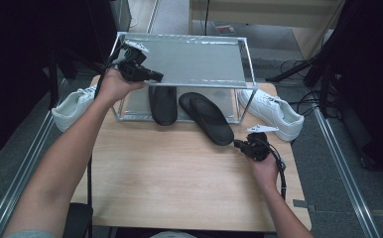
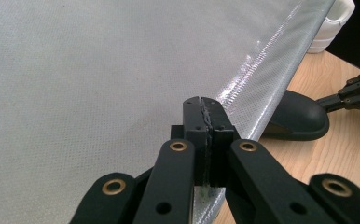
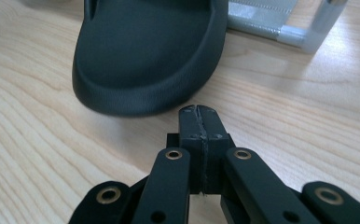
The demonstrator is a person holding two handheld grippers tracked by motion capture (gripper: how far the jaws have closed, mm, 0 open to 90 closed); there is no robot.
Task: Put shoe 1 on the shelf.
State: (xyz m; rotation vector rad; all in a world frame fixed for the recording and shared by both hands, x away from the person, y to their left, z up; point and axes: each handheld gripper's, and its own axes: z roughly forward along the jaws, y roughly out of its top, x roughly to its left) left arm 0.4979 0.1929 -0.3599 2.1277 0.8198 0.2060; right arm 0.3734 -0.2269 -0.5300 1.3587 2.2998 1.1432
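Right gripper (image 3: pixel 199 112), jaws pressed together on nothing, sits near the bench's right edge just short of the black slipper (image 3: pixel 150 51), while farther back the left gripper (image 2: pixel 204 105), likewise clenched empty, hovers over the rack's (image 1: pixel 189 62) front-left corner

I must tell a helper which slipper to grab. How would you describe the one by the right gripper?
Find the metal rack on the table. Two black slippers lie at its front; take the right slipper, angled out onto the wood, not tucked under.
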